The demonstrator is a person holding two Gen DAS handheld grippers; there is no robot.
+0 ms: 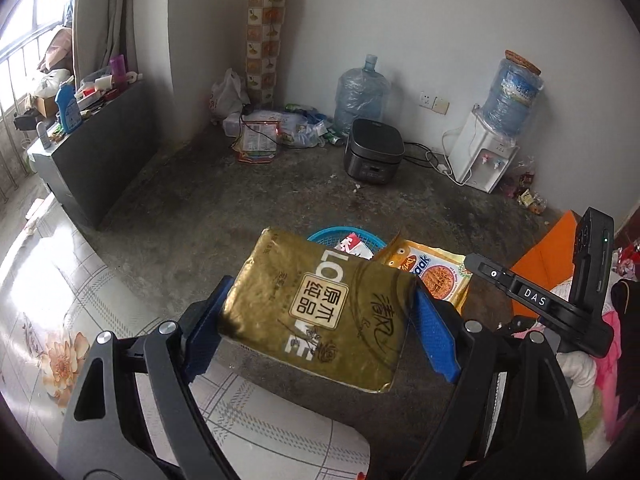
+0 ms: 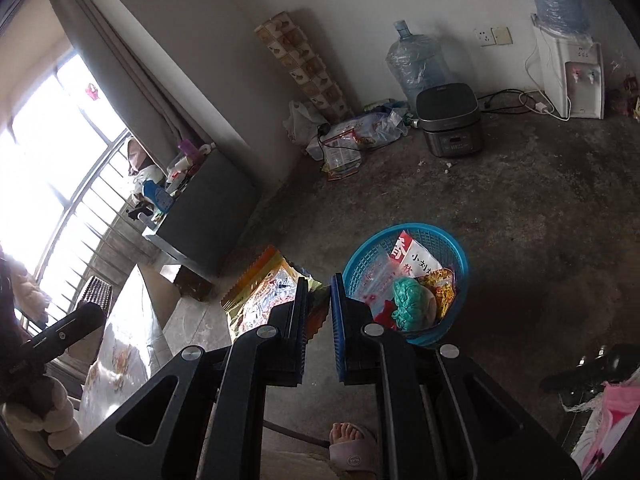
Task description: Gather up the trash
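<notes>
My left gripper point(image 1: 322, 300) is shut on a gold tissue pack point(image 1: 312, 320), its blue pads pressing both short sides and holding it above the floor. Behind the pack, a blue plastic basket point(image 1: 332, 234) shows only part of its rim. In the right wrist view the basket point(image 2: 452, 240) stands on the concrete floor, holding a white-and-red packet, a green wad and a yellow wrapper. My right gripper point(image 2: 319, 286) is shut on the edge of a yellow-orange snack bag point(image 2: 260, 300), just left of the basket. That bag point(image 1: 432, 276) also shows beside the gold pack.
A black rice cooker point(image 1: 374, 150), a white water dispenser point(image 1: 486, 156) and a spare water jug point(image 1: 360, 96) stand by the far wall. Loose wrappers point(image 1: 276, 128) lie in the corner. A dark cabinet point(image 1: 96, 160) is left. A slippered foot point(image 2: 352, 444) is below.
</notes>
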